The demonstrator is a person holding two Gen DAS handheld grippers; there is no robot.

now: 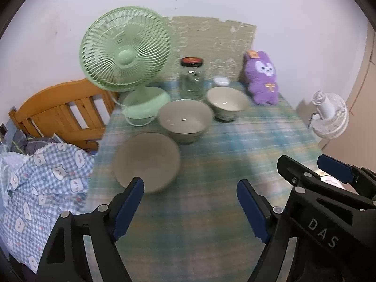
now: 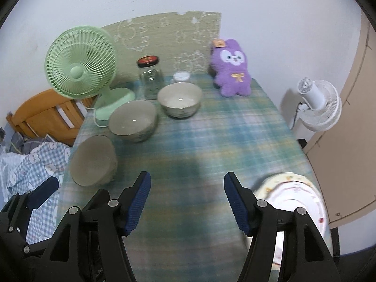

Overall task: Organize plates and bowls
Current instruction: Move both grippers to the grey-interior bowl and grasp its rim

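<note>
A soft woven cloth in blue-green plaid covers the surface (image 2: 211,141), and three round, smooth-glazed ceramic bowls stand on it in a diagonal row ahead and to the left of both tools: the nearest bowl (image 1: 146,162) is greyish and shallow-looking, just beyond the left tool's left finger; the middle bowl (image 1: 185,119) is deeper, with a faint pattern on its outer wall; the far bowl (image 1: 226,103) is smaller and stands on a foot ring. Behind them stand a clear glass jar (image 1: 191,80) with a dark lid, a small white lidded pot (image 1: 221,81), a pale green plastic fan (image 1: 124,54) with a ribbed round cage, and a fuzzy purple plush toy (image 1: 260,77). The left tool (image 1: 190,209) is released, its blue ribbed pads standing wide apart above bare cloth with nothing between them and touching nothing. The right tool (image 2: 186,204) is likewise released and empty, its black plastic arms spread over the cloth. Only the right wrist view shows the plates (image 2: 293,202), thin, glossy white discs with small floral prints, lying just to the right of the right tool's right finger and partly hidden behind it, near the surface's edge. The left wrist view shows the right tool from the side at its lower right, and more of the checked bedding (image 1: 42,183) and the wooden bed frame (image 1: 58,112) off to the left.
</note>
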